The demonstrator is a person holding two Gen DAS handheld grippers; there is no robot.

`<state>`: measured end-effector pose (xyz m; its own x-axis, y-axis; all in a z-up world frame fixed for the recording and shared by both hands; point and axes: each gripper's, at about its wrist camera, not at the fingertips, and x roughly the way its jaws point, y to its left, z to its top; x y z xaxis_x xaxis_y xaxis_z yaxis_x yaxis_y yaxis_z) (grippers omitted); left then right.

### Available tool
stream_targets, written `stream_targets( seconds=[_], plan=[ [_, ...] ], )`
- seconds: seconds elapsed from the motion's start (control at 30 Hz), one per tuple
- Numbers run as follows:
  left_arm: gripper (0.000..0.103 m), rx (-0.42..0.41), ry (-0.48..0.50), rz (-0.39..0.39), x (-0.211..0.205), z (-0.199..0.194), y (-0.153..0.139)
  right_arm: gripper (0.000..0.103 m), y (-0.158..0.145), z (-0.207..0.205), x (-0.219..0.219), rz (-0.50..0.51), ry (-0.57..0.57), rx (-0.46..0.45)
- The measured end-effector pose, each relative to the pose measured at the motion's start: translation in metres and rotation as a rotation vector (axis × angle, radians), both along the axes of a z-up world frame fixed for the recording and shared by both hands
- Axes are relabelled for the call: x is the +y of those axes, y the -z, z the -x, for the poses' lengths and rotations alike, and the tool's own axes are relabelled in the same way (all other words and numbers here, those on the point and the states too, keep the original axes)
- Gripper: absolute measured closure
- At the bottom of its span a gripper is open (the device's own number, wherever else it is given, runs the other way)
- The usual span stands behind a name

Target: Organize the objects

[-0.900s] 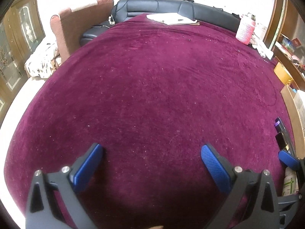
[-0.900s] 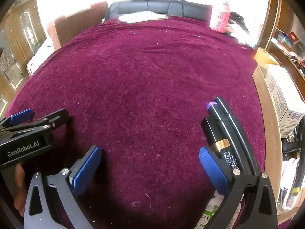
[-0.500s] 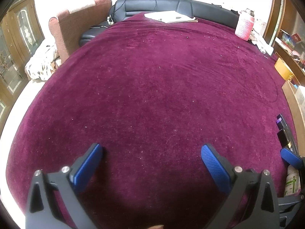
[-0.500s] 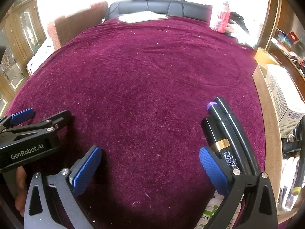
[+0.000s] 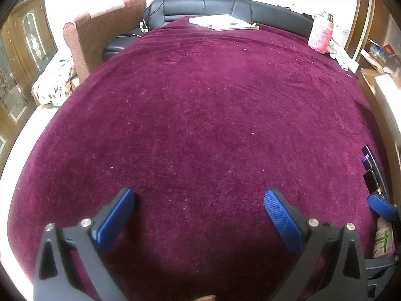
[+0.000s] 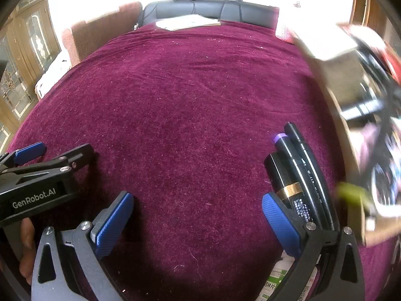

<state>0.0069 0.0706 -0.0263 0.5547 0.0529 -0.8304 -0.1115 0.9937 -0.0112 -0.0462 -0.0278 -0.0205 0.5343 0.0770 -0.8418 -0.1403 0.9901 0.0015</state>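
Both claws, left (image 5: 198,215) and right (image 6: 198,215), hang spread and empty; a blurred box (image 6: 325,42) newly enters upper right, so sorting hasn't begun.

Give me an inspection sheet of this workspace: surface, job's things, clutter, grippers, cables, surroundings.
Surface: maroon cloth, speckled with pale lint.
Job's things: black tubes lying side by side by the right edge, one purple-capped, one gold-banded; white bottle with green label nearer the camera.
Clutter: papers and pink container at the far end; blurred items at the right in the right wrist view, kind unclear.
Grippers: left gripper open, empty; right gripper open, empty.
Cables: dark cord on the black sofa.
Surroundings: reddish armchair, wooden glazed doors.
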Motion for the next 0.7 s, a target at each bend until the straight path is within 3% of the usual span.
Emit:
stream_targets(
  seconds=[0.7],
  plan=[
    [0.000,-0.029,0.029,0.075,0.007,0.000,-0.004,0.000,-0.002,0.001,-0.015,-0.008,-0.011,0.003]
  ],
)
